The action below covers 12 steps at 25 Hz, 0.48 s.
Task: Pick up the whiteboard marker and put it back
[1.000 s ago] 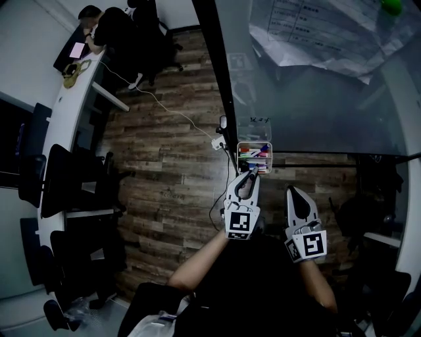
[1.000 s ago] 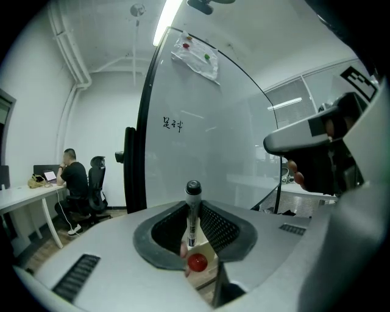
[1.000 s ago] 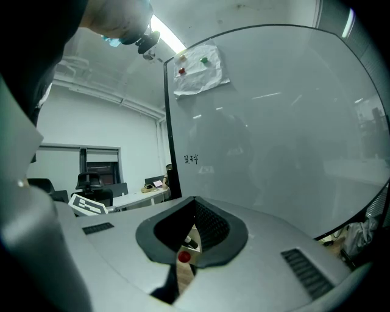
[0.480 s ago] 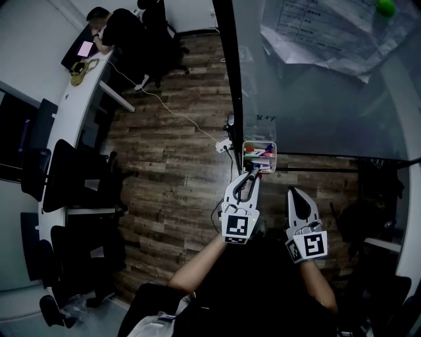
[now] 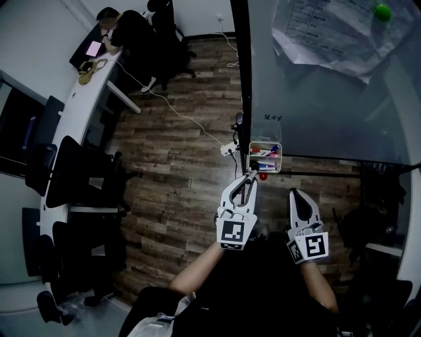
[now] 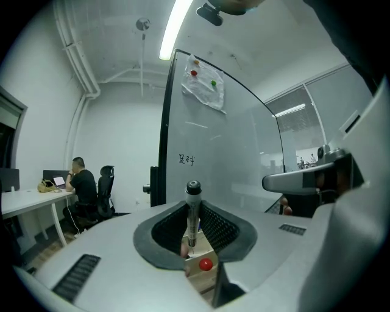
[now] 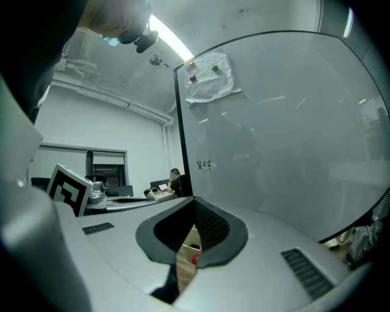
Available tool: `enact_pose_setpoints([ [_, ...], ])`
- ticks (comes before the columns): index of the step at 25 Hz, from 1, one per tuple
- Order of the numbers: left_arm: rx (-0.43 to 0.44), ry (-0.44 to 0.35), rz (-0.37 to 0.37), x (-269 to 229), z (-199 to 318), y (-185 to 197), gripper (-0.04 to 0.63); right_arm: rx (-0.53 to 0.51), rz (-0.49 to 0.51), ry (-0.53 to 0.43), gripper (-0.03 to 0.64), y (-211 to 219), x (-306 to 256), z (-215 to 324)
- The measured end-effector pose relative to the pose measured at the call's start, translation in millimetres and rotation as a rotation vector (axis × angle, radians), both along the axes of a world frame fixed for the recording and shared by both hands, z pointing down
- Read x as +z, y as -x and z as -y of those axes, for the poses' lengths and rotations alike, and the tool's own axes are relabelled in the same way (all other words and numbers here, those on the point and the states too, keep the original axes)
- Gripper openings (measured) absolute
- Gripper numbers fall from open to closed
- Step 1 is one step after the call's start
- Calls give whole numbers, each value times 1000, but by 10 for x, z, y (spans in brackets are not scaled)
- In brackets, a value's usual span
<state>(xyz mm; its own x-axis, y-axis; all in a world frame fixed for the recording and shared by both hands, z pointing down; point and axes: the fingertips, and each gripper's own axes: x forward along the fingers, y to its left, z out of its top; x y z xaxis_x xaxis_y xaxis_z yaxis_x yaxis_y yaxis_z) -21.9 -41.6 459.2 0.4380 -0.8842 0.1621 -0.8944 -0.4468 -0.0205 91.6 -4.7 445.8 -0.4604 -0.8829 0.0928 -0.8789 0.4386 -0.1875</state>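
Observation:
My left gripper (image 5: 250, 176) is shut on a whiteboard marker (image 6: 193, 210). The marker stands upright between the pads, cap end up. The gripper's tips are just below and left of a small clear marker tray (image 5: 266, 156) fixed to the glass whiteboard (image 5: 316, 99); several coloured markers lie in the tray. A red magnet (image 5: 263, 176) sits under the tray and shows as a red magnet (image 6: 205, 264) below the held marker. My right gripper (image 5: 294, 193) hovers to the right of the left one, shut and holding nothing. The tray's edge (image 7: 189, 247) shows past its jaws.
A black frame post (image 5: 241, 66) edges the whiteboard. Papers (image 5: 335, 33) hang high on it under a green magnet (image 5: 382, 11). A person (image 5: 122, 29) sits at a curved white desk (image 5: 72, 125) far left. Office chairs (image 5: 72, 178) and a cable (image 5: 177, 112) are on the wood floor.
My left gripper has risen with the marker and stays just under the tray. The head view has shifted, so the board and tray sit further right. The right gripper has kept still.

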Motion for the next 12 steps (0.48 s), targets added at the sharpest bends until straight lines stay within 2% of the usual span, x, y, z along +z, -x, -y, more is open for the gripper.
enact_pose_setpoints([
  [6, -25, -2, -19, -152, -106, 166, 75, -9, 0, -10, 14, 58, -37, -60],
  [12, -31, -36, -36, -398, -206, 234, 75, -16, 2, -14, 14, 103, -45, -103],
])
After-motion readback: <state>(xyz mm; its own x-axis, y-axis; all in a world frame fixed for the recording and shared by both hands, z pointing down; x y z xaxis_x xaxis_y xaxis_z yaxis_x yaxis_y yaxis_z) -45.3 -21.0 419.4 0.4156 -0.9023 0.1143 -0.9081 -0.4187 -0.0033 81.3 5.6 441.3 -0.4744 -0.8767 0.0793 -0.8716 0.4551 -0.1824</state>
